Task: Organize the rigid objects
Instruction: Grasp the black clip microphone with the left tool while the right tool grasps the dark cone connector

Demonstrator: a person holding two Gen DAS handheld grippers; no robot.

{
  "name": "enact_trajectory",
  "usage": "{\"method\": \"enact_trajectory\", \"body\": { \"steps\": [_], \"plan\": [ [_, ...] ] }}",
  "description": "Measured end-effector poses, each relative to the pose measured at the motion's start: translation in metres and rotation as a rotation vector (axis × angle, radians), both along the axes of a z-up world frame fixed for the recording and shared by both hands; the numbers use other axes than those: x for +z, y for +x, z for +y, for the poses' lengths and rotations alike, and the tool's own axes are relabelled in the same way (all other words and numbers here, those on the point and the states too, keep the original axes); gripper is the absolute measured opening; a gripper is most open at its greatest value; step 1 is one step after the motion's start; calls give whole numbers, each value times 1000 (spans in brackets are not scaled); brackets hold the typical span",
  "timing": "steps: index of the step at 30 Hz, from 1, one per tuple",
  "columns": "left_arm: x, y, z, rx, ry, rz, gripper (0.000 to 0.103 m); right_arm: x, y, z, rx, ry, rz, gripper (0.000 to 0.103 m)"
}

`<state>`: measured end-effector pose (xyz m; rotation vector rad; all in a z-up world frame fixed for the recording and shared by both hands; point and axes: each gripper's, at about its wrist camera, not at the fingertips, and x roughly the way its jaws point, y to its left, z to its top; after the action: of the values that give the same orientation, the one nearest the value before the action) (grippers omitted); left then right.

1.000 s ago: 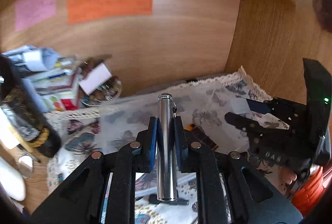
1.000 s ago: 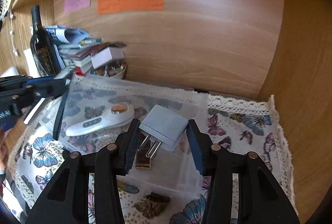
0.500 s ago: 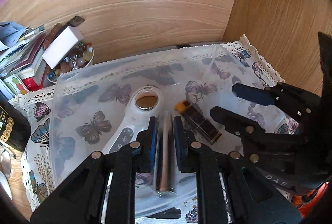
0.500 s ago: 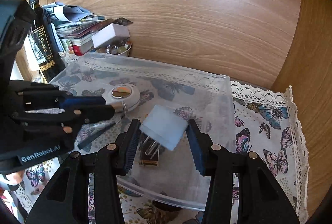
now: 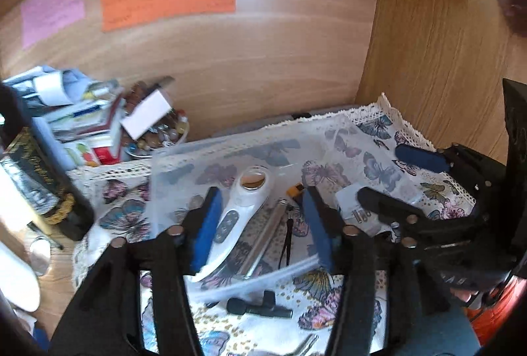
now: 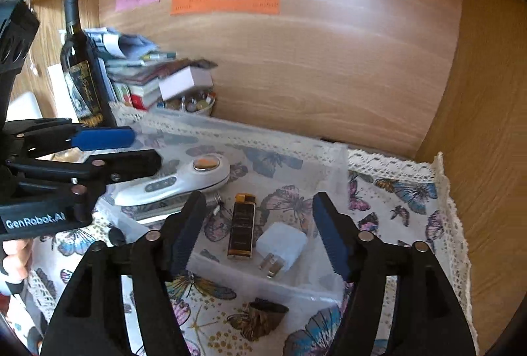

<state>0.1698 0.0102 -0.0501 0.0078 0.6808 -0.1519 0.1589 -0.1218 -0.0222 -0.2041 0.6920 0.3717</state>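
Observation:
A clear plastic bin (image 5: 230, 145) (image 6: 332, 158) sits on a butterfly cloth. Inside lie a white handheld device (image 5: 237, 214) (image 6: 174, 183), a silver metal cylinder (image 5: 263, 237), a dark lighter with a gold top (image 6: 241, 229) and a white plug adapter (image 6: 280, 245). My left gripper (image 5: 260, 224) is open and empty, above the cylinder and the device. My right gripper (image 6: 258, 230) is open and empty, above the lighter and the adapter. Each gripper shows in the other's view: the right one (image 5: 405, 191) and the left one (image 6: 108, 148).
A wine bottle (image 6: 80, 69) (image 5: 36, 188), a stack of books and papers (image 6: 138, 72), and a bowl of small items with a white box (image 5: 148, 118) stand at the back left. A black part (image 5: 258, 306) and a dark clip (image 6: 263, 313) lie on the cloth before the bin.
My left gripper opened and let the silver cylinder drop into the bin. My right gripper opened and let the white adapter drop beside the lighter. Both have lifted back.

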Motion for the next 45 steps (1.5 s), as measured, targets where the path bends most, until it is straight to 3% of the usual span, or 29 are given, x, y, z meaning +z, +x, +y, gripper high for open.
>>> {"method": "enact_trajectory", "body": {
  "steps": [5, 9, 17, 23, 30, 35, 37, 40, 41, 45],
  "plan": [
    [7, -30, 9, 36, 23, -43, 77, 13, -19, -10, -19, 15, -38, 76],
    [-1, -45, 19, 63, 7, -17, 87, 14, -31, -21, -40, 24, -37, 78],
    [-43, -51, 21, 45, 26, 115, 94, -11, -49, -33, -62, -5, 44, 78],
    [-80, -41, 13, 12, 49, 235, 94, -37, -53, -36, -64, -26, 128, 78],
    [-95, -26, 0, -36, 76, 284, 94, -60, -44, -33, -57, -9, 218, 75],
    [-101, -24, -7, -38, 116, 269, 90, -68, -29, -32, -73, -5, 262, 55],
    [-100, -25, -9, -52, 117, 258, 81, -71, -26, -31, -73, -4, 276, 46],
    [-100, -25, -9, -62, 103, 251, 67, -77, -23, -27, -66, -11, 298, 26],
    [-99, -25, -9, -61, 101, 248, 61, -77, -24, -26, -65, -16, 290, 26],
    [-98, -27, -8, -67, 92, 237, 59, -71, -33, -24, -50, -15, 253, 26]
  ]
}}
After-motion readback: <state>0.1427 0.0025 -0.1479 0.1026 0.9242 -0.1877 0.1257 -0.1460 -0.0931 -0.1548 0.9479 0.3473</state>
